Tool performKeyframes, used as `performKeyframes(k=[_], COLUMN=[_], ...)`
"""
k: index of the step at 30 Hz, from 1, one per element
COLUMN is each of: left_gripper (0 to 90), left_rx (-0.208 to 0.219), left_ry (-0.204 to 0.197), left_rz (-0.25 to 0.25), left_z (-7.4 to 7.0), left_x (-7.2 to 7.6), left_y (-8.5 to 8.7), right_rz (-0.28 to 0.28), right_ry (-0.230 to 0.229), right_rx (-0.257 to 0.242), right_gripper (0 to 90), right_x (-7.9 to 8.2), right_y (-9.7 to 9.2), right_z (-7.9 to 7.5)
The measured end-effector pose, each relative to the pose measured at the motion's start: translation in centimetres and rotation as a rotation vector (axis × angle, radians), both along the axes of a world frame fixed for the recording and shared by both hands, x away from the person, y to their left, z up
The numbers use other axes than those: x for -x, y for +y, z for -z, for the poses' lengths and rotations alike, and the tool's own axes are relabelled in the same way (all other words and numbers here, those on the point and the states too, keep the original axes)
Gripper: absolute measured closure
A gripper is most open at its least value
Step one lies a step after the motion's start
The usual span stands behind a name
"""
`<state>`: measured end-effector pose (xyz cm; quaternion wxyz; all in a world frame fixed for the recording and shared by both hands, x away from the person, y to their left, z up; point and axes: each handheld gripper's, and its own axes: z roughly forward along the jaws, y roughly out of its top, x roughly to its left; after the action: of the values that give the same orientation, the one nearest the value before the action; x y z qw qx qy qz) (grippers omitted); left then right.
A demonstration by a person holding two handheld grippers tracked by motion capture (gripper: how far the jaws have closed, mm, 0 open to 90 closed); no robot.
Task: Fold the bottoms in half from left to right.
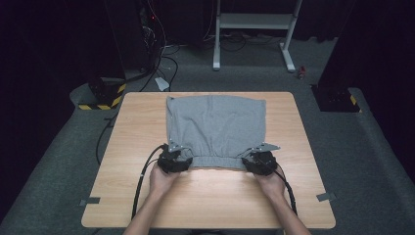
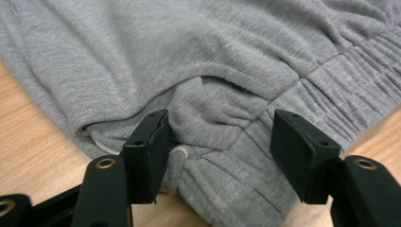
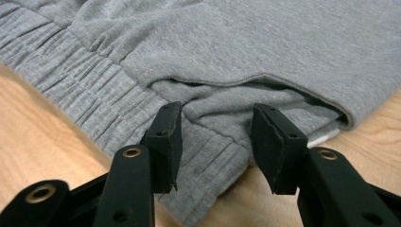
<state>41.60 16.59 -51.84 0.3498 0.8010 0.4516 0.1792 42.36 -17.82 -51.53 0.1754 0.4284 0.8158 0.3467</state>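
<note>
The grey garment (image 1: 215, 129) looks like soft, matt knit cloth with a ribbed elastic waistband (image 3: 90, 94), lying on a smooth, pale wood-grain surface (image 1: 210, 196).

In the high view the person's forearms are cut off by the near edge, and the hands sit under the left gripper (image 1: 172, 159) and right gripper (image 1: 260, 160), whose bodies hide their own jaws and the near corners of the grey garment (image 1: 215, 128). The far part of the room is too dark to read; a small red thing (image 1: 301, 73) on the floor by the stand (image 1: 254, 29) is too small to tell. In the left gripper view the garment runs off the far and right edges. Whether either gripper's pads press the cloth cannot be told.
</note>
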Motion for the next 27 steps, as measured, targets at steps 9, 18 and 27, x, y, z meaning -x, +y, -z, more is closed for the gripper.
performKeyframes(k=[9, 18, 27], left_gripper=[38.4, 38.4, 38.3], left_rx=[0.012, 0.032, 0.022], left_ry=[0.003, 0.005, 0.014], left_rz=[0.007, 0.019, 0.024], left_z=[0.1, 0.2, 0.1], left_x=[1.0, 2.2, 3.1], left_y=[0.0, -0.1, -0.3], right_rz=[-0.007, -0.008, -0.021], right_ry=[0.0, 0.003, 0.001], right_rx=[-0.01, -0.013, -0.014], right_gripper=[53.6, 53.4, 53.2], right_x=[1.0, 2.9, 3.6], right_y=[-0.4, -0.8, -1.1], right_z=[0.1, 0.1, 0.1])
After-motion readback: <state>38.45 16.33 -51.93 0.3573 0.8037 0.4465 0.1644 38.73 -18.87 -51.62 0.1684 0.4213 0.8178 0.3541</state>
